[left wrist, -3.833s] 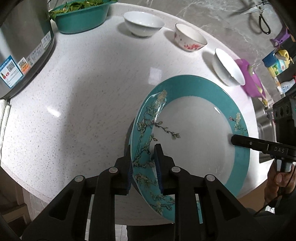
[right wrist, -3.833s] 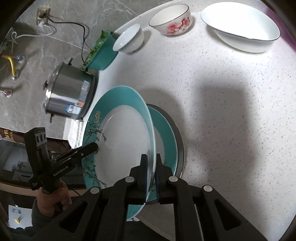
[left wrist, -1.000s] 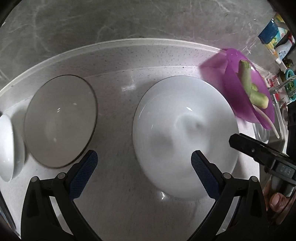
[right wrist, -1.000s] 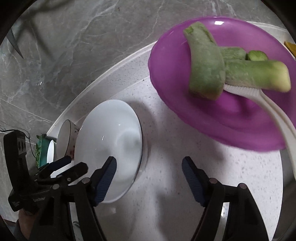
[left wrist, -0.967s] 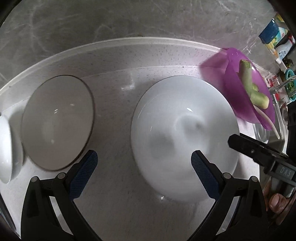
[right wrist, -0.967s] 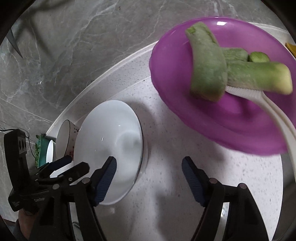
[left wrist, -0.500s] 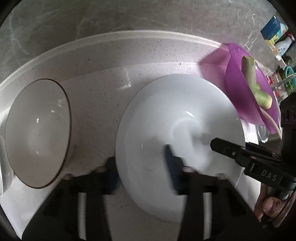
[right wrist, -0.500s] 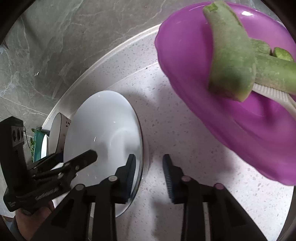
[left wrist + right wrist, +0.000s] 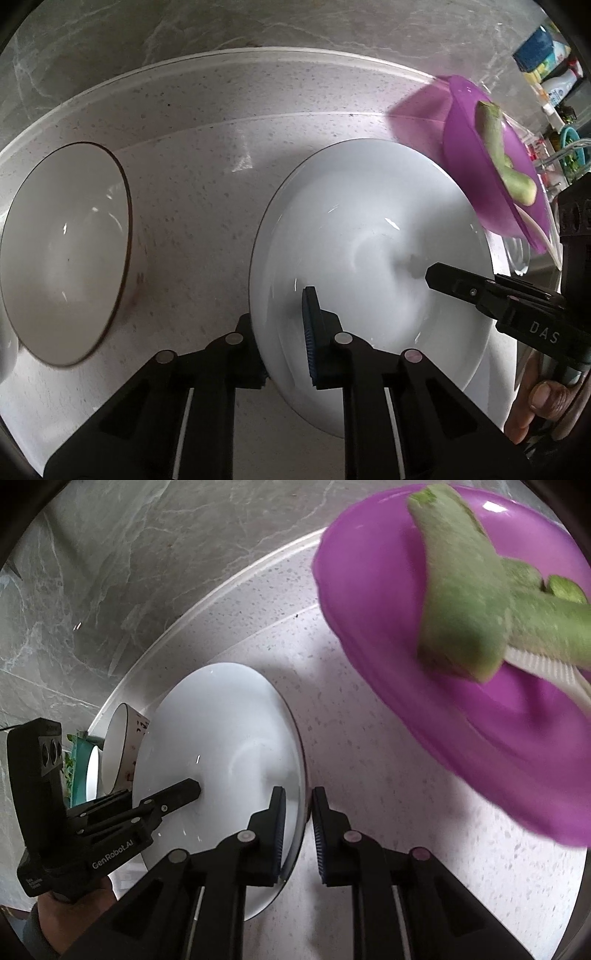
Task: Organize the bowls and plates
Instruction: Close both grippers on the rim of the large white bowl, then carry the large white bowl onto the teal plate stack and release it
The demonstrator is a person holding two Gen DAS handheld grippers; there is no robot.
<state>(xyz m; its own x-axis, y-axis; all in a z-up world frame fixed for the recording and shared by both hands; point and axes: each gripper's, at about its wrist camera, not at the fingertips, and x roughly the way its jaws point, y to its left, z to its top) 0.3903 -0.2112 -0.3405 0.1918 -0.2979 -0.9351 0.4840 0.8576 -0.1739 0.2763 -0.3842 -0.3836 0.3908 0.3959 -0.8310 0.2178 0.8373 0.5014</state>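
A wide white bowl (image 9: 369,240) (image 9: 221,738) sits on the speckled white counter (image 9: 192,166). My left gripper (image 9: 284,343) is shut on its left rim, blue pad inside the bowl and the other finger outside under the rim. My right gripper (image 9: 299,823) straddles the opposite rim, its jaws closing with the rim between the pads and pressing on it. In the left wrist view one finger of the right gripper (image 9: 443,277) reaches over the bowl's inside. To the left stands a smaller bowl with a dark rim (image 9: 62,251) (image 9: 122,746).
A purple bowl (image 9: 480,166) (image 9: 461,701) holding green vegetable pieces and a white utensil stands close on the right of the white bowl. A grey marble wall rises behind the counter's raised edge. A person's hand (image 9: 535,406) holds the right gripper.
Both grippers stood wide open around the white bowl a second ago; both have closed onto its opposite rims. The left one also moved in nearer and lower.
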